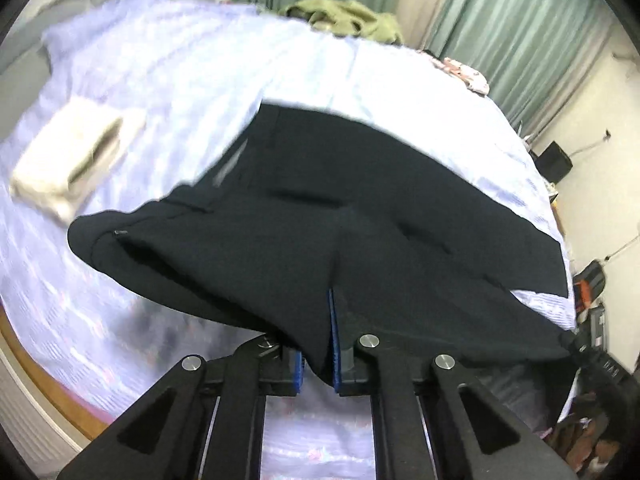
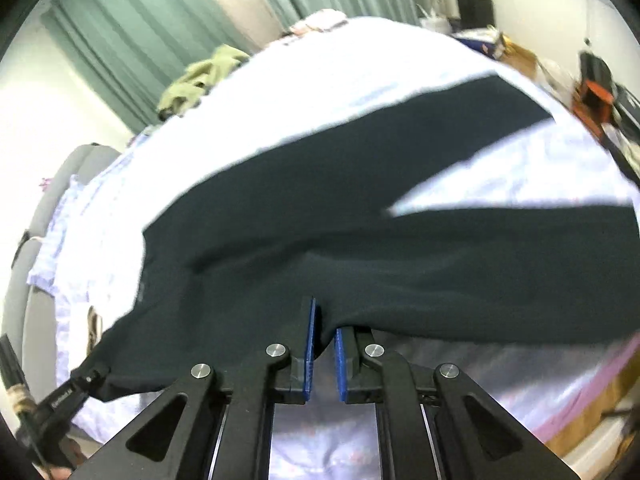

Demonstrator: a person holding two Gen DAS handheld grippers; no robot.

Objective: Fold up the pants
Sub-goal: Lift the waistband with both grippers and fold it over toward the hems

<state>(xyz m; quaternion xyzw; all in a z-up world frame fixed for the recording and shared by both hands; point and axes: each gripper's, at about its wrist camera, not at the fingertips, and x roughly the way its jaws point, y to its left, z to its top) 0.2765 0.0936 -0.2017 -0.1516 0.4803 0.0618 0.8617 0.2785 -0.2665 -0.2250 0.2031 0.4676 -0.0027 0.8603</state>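
Counts: 1 pair of black pants, 2 grippers – left gripper and right gripper, 1 folded cream towel mid left of frame, 1 olive garment top centre, 1 bed.

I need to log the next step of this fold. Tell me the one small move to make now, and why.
Probably carry the held edge across and lay it onto the far half of the pants. Both the left gripper and the right gripper are shut on the near edge, lifted off the bed, while the legs still lie spread apart.
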